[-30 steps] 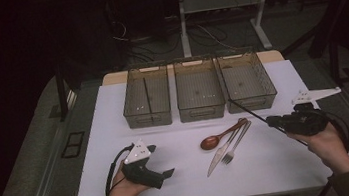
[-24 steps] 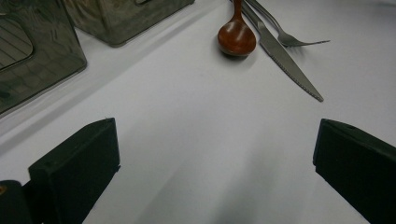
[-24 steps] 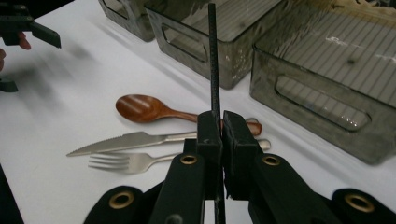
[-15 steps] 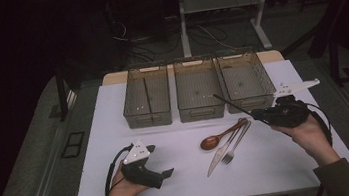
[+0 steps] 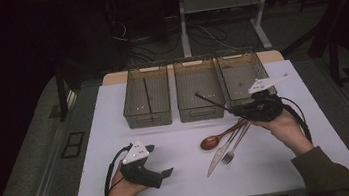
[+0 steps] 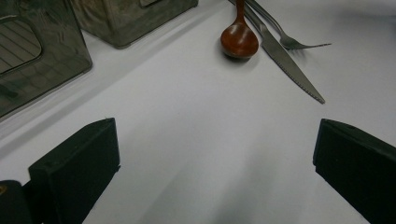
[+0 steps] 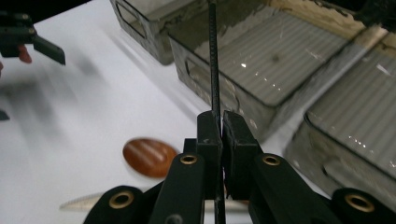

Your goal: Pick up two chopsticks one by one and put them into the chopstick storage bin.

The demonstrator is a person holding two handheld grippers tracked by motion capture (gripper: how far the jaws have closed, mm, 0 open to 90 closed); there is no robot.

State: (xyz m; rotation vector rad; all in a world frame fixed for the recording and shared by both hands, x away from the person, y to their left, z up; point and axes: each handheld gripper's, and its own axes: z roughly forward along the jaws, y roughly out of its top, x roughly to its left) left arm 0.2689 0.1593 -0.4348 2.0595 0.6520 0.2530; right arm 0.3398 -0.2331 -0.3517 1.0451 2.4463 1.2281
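Right gripper (image 7: 219, 126) clamps black chopstick (image 7: 213, 60) over middle bin (image 5: 199, 87).

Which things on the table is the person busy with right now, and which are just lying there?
In use:
- right gripper, shut on a thin black chopstick
- middle bin, under the chopstick's tip
- left bin, holding another stick

Just lying there:
- wooden spoon
- knife
- fork
- right bin
- left gripper, open, resting

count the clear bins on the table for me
3, side by side along the table's far edge: the left bin holds a dark chopstick, the middle bin sits under the chopstick in the right gripper, and the right bin is partly behind that gripper.
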